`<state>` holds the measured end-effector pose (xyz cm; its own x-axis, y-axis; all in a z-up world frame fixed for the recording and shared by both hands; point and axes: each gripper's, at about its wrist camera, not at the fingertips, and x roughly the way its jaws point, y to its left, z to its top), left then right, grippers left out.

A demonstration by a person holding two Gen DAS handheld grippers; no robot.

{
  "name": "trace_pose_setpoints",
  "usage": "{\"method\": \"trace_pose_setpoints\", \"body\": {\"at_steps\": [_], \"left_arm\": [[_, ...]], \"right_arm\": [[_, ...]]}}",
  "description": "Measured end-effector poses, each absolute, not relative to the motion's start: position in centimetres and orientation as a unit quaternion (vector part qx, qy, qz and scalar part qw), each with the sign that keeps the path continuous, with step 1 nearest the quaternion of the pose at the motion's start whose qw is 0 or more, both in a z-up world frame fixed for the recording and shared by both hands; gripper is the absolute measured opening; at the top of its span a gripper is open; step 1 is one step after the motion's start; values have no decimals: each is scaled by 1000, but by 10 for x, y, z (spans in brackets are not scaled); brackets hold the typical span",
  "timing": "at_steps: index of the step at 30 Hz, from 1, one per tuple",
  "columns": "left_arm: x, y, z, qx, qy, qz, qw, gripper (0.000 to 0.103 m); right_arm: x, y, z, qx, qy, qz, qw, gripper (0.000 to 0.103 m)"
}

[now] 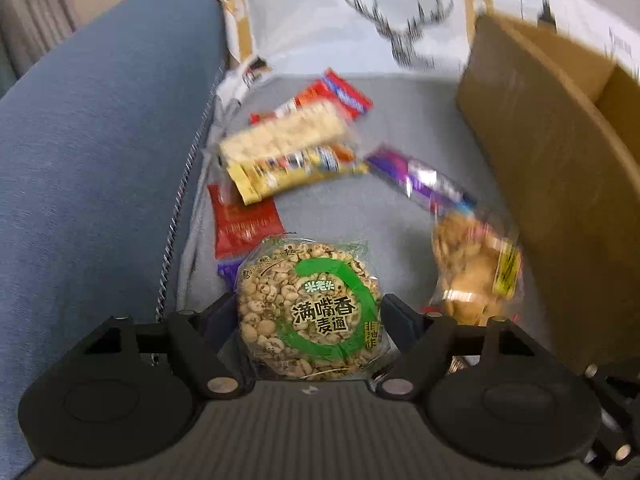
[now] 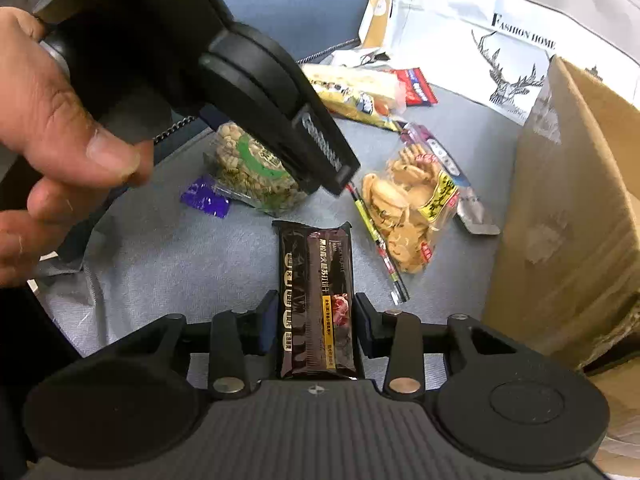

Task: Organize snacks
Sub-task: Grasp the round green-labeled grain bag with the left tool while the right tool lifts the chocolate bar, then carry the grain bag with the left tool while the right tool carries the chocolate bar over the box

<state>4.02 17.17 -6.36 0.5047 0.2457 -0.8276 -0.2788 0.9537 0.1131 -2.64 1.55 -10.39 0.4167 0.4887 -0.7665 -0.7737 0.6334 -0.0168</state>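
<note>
My left gripper (image 1: 310, 308) is shut on a round puffed-grain cake pack (image 1: 308, 312) with a green ring label, one pad against each side of it. The right wrist view shows that pack (image 2: 256, 176) tilted up off the grey cloth (image 2: 180, 256), under a left finger (image 2: 324, 152) held by a person's hand (image 2: 60, 120). My right gripper (image 2: 316, 304) is shut on a dark brown biscuit bar pack (image 2: 316, 300) that points away along the fingers. A clear bag of round biscuits (image 2: 408, 212) (image 1: 472, 264) lies just beyond, beside a brown cardboard box (image 2: 568, 216) (image 1: 552, 184).
A pile of cracker, yellow and red packs (image 1: 292, 152) lies farther back, with a purple bar (image 1: 424, 180) and a red sachet (image 1: 244, 224). A thin stick pack (image 2: 380, 244) and a small purple wrapper (image 2: 204, 196) lie nearby. The blue sofa arm (image 1: 100, 160) bounds the left; a white deer-print bag (image 2: 500, 40) stands behind.
</note>
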Motion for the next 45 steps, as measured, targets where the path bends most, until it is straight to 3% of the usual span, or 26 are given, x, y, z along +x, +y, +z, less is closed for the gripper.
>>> {"method": "trace_pose_setpoints", "body": {"at_steps": [18,23,29,36,45], "left_arm": [[5,186,16,-132,284,128,941,82],[8,176,23,-138,275,100,946,82],[17,156,25,-124,270,83,951,82],[32,120,22,-117,264,51,956,82],[51,63,27,-133,226,-8,965,82]], "right_arm": [[-38,-12,-26,-118,274,385,873,41],[-11,-38,3,-86,293,383,872,41],[22,-83,40,-57,247,339,906,41],[51,-139,23,-6,257,255,932,41],[51,-169,12,-30,244,220,944,41]]}}
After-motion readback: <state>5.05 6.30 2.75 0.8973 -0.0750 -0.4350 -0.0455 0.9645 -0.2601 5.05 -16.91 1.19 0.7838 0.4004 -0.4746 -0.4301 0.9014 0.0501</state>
